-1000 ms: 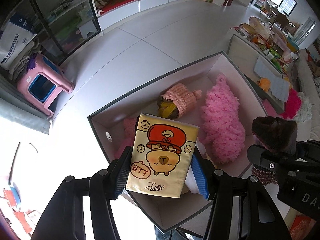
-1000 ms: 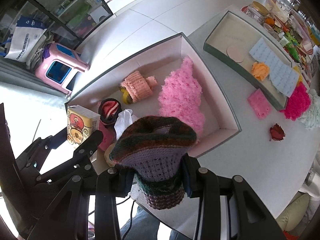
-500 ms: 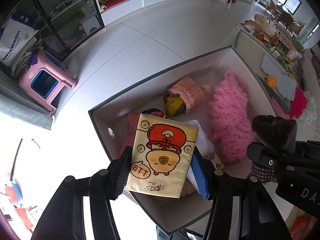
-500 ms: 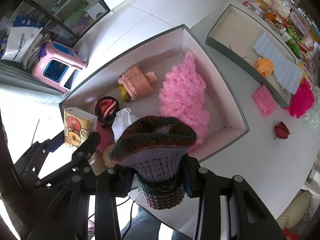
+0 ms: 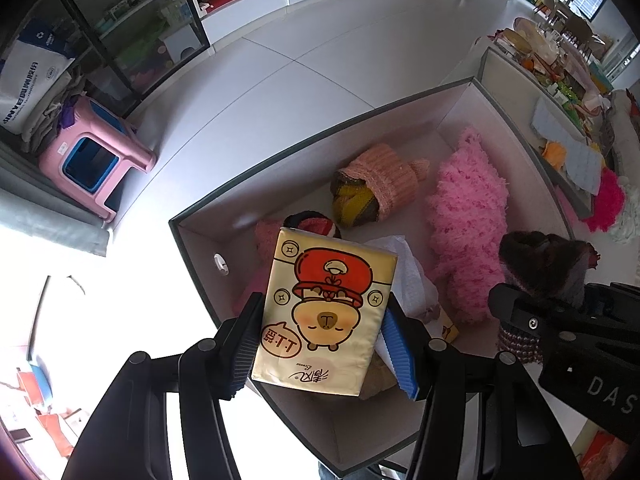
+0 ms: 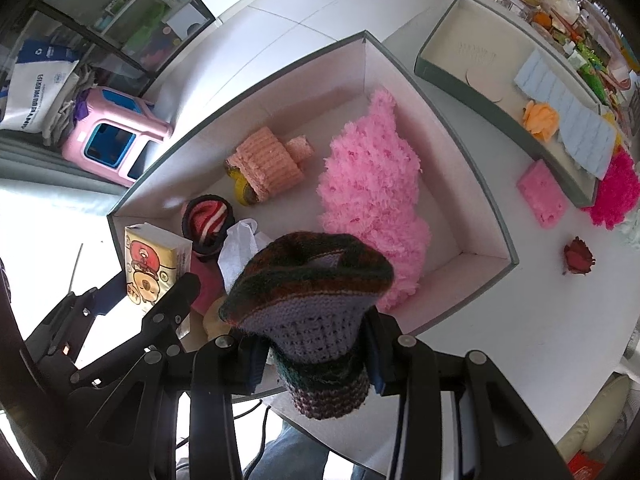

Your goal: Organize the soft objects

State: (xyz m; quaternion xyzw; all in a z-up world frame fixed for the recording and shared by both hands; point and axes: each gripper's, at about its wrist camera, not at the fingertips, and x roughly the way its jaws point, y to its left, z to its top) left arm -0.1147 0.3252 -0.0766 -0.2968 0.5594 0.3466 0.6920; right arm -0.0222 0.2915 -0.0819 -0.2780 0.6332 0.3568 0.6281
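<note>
My left gripper [image 5: 324, 344] is shut on a yellow tissue pack [image 5: 328, 312] printed with a cartoon animal in a red cap, held over the near left corner of the white-lined box [image 5: 320, 136]. In the right wrist view my right gripper [image 6: 316, 360] is shut on a dark striped knitted pouch [image 6: 308, 280], above the box's [image 6: 240, 92] near side. Inside the box lie a fluffy pink piece [image 6: 372, 200], a peach knitted hat [image 6: 268, 164], a dark cup-shaped knit with red stripes [image 6: 208, 216] and a white tissue [image 6: 240, 244].
To the right on the white table stand a shallow dark-rimmed tray [image 6: 452, 60], a pink sponge [image 6: 542, 200], a dried rose [image 6: 578, 256] and a magenta fluffy piece [image 6: 616, 196]. A pink stool [image 5: 92, 160] stands on the floor at the left.
The right gripper has sunk a little towards the box with the knitted pouch, so the box looks larger. The left gripper has barely moved. Both grips are unchanged.
</note>
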